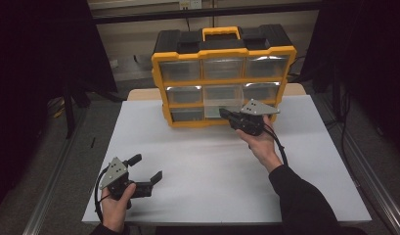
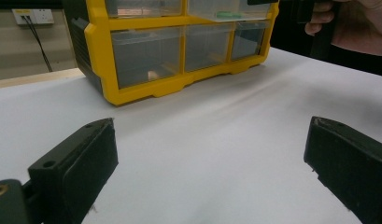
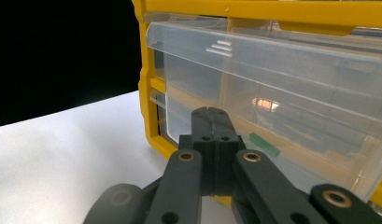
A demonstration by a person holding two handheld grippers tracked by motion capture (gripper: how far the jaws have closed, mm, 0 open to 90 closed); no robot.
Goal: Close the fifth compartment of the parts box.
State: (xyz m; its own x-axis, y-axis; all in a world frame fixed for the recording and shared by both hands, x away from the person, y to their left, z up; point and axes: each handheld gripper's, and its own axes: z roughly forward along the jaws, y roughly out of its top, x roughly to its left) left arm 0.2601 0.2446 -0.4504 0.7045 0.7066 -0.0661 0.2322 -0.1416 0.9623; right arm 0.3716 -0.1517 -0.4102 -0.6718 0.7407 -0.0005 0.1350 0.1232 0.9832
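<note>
Your high view looks forward and down over the white table [image 1: 207, 166]. Your left gripper view sits low, facing the yellow organizer [image 2: 132, 88] from afar. Your right gripper view faces its drawers [image 3: 282, 93] closely.

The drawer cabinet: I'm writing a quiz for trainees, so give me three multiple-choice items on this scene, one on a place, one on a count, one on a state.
1. Where does the drawer cabinet stand on the white table?
A. at the far edge
B. at the near edge
C. on the floor beside it

2. How many drawers does its front show?
A. four
B. six
C. nine

3. How do the jaws of the left gripper stand?
A. closed on a drawer
B. wide apart
C. shut together

Key: 1 A, it stands across the table from the person's hands. 2 C, three rows of three. 3 B, the left gripper view shows bare table between them.
</note>
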